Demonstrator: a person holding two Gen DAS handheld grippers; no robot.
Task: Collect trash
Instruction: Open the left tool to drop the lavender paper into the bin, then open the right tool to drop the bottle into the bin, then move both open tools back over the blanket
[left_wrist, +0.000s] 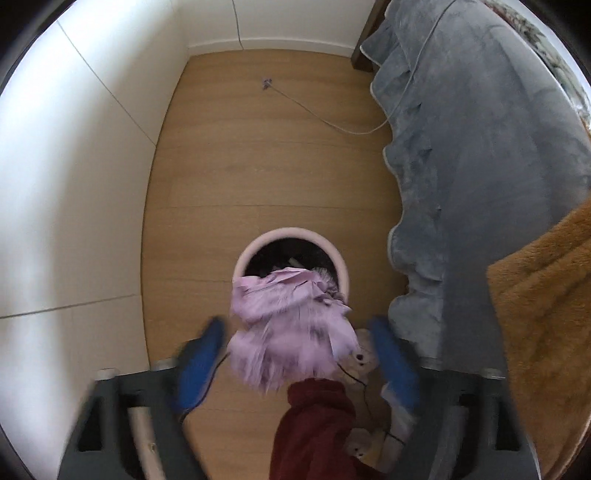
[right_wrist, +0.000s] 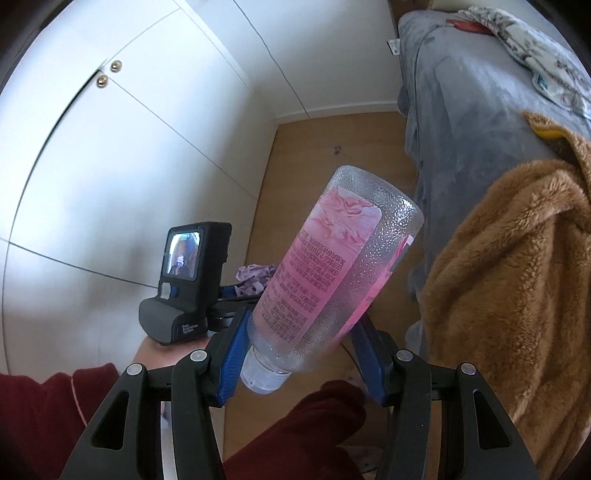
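Note:
My left gripper (left_wrist: 298, 325) points down over a round pale pink bin (left_wrist: 258, 242) on the wooden floor. Its blue fingers (left_wrist: 201, 365) stand wide apart. A crumpled lilac wrapper (left_wrist: 288, 332), blurred, lies between them above the bin's near rim, with a gap to the left pad. The dark bin holds some scraps. My right gripper (right_wrist: 301, 325) is shut on a clear dimpled plastic bottle (right_wrist: 332, 266) with a pink label, cap end toward the camera. The right wrist view also shows the left gripper's camera body (right_wrist: 192, 280) and the lilac wrapper (right_wrist: 255, 280) beyond it.
A bed draped in a grey blanket (left_wrist: 461, 147) and a brown fleece (left_wrist: 546, 314) fills the right side. White cupboard doors (left_wrist: 74, 184) line the left. A thin cable (left_wrist: 314, 114) trails across the floor. A person's dark red garment (left_wrist: 314, 424) and plush slippers (left_wrist: 364, 360) are below the gripper.

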